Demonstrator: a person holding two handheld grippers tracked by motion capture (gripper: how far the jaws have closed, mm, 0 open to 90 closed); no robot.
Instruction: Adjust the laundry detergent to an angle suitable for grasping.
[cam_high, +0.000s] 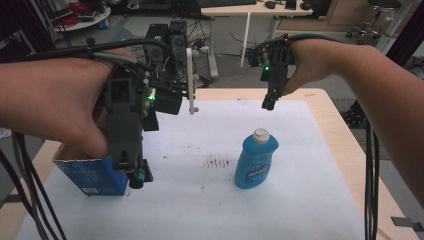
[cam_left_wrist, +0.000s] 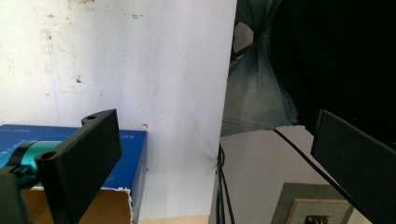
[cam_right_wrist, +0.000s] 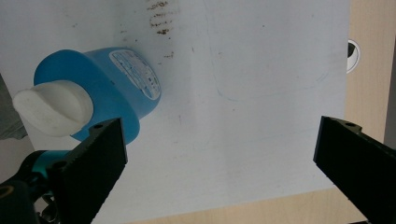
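A blue bottle (cam_high: 256, 161) with a white cap (cam_high: 261, 134) stands upright on the white sheet (cam_high: 300, 150) right of the middle. In the right gripper view the bottle (cam_right_wrist: 112, 79) lies up and to the left, beside the left jaw. My right gripper (cam_high: 269, 103) hangs above the far part of the sheet, behind the bottle, and it is open (cam_right_wrist: 219, 133) and holds nothing. My left gripper (cam_high: 134, 175) points down at the left, next to an open blue cardboard box (cam_high: 92, 176). Its jaws stand wide open (cam_left_wrist: 212, 126) and empty, with the box (cam_left_wrist: 133, 154) under the left jaw.
The sheet covers a light wooden table (cam_high: 325, 107) whose bare edge shows at the right and far side. Dark smudges (cam_high: 217, 161) mark the sheet's middle. Cables (cam_high: 371, 175) trail down at the right and left. A desk and computer gear (cam_high: 167, 42) stand beyond the table.
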